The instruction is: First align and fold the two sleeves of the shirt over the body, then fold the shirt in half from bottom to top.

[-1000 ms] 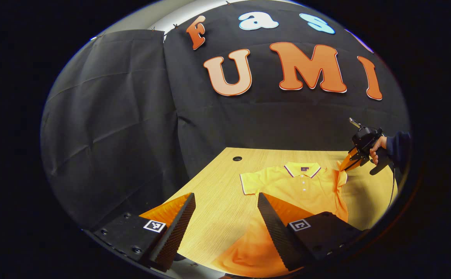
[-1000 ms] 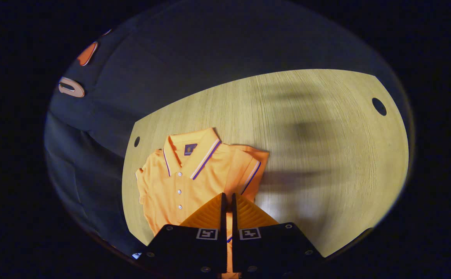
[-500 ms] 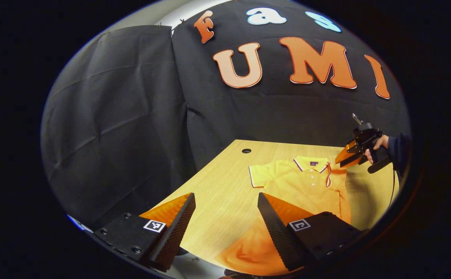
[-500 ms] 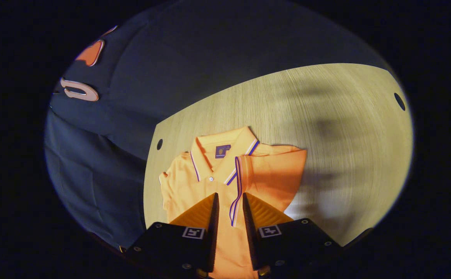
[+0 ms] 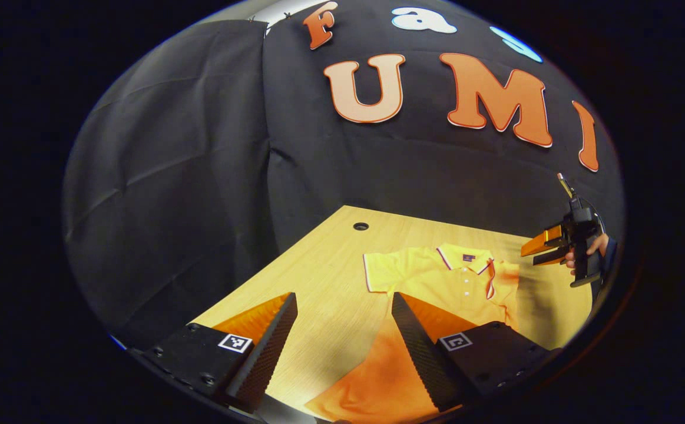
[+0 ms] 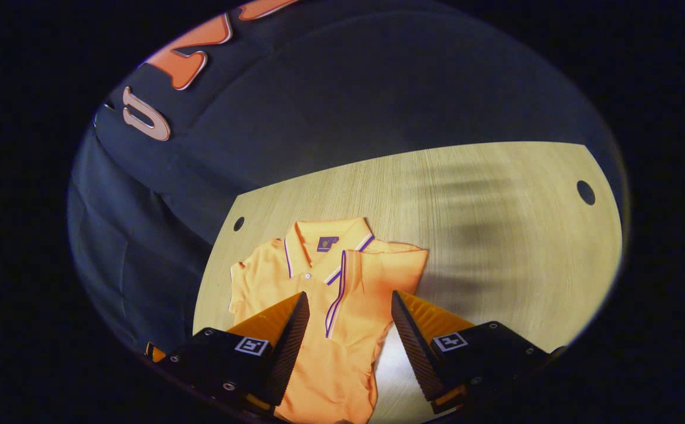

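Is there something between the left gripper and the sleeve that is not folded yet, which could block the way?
Nothing visible does. In the left gripper view, the left gripper is open above the table, and only bare wood lies between it and the flat sleeve of the shirt.

one shirt [image 6: 318,306], one table [image 6: 495,247], two tools [image 6: 345,306] [image 5: 342,312]

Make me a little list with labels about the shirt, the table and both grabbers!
shirt: orange polo shirt lying flat, collar toward the wall
right sleeve: folded over the body
left sleeve: spread out flat
table: wooden table under the shirt
left gripper: left gripper open, empty
right gripper: right gripper open, above the shirt, holding nothing
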A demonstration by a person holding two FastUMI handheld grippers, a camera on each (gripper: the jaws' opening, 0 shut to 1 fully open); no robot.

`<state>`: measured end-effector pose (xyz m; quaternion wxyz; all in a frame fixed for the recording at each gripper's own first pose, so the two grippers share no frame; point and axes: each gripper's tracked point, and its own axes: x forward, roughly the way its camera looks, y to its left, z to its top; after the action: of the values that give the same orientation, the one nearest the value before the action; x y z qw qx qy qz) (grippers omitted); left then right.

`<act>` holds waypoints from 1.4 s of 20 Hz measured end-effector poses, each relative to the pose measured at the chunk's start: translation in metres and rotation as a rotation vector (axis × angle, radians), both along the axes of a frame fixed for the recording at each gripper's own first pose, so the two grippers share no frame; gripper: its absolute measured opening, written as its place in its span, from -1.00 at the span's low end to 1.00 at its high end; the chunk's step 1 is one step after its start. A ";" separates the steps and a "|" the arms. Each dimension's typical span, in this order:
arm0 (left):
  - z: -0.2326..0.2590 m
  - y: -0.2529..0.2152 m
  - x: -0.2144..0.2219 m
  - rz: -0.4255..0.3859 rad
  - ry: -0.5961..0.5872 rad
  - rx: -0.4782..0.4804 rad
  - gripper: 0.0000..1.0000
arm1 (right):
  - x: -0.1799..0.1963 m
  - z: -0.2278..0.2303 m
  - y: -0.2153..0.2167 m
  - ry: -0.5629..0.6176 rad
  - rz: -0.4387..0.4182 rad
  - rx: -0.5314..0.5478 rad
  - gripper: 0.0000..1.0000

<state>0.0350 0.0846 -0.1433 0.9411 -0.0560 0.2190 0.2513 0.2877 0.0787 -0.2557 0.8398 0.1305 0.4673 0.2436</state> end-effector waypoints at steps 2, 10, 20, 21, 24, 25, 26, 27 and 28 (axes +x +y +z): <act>-0.005 0.006 0.021 -0.045 0.010 0.001 0.98 | -0.006 0.010 -0.015 -0.043 -0.041 -0.022 0.74; -0.053 0.029 0.103 -0.173 0.143 -0.136 0.99 | -0.047 0.039 -0.056 -0.169 -0.202 -0.097 0.81; -0.153 0.052 0.192 -0.230 0.447 -0.401 0.91 | -0.111 0.072 -0.070 -0.288 -0.353 -0.159 0.80; -0.167 0.054 0.195 -0.221 0.499 -0.402 0.90 | -0.117 0.077 -0.068 -0.321 -0.357 -0.165 0.81; -0.188 0.058 0.213 -0.229 0.560 -0.416 0.90 | -0.137 0.079 -0.074 -0.360 -0.385 -0.239 0.82; -0.192 0.060 0.215 -0.225 0.582 -0.421 0.90 | -0.144 0.081 -0.073 -0.365 -0.395 -0.253 0.83; -0.196 0.062 0.220 -0.223 0.602 -0.421 0.90 | -0.149 0.084 -0.072 -0.371 -0.407 -0.258 0.83; -0.200 0.062 0.225 -0.225 0.614 -0.414 0.91 | -0.156 0.087 -0.072 -0.373 -0.418 -0.260 0.84; -0.204 0.062 0.230 -0.235 0.631 -0.401 0.90 | -0.161 0.089 -0.071 -0.377 -0.425 -0.263 0.84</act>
<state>0.2646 0.1462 -0.3475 0.8202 -0.1333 0.5474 0.0991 0.1262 0.0073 -0.1664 0.9534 0.0683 0.2932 0.0199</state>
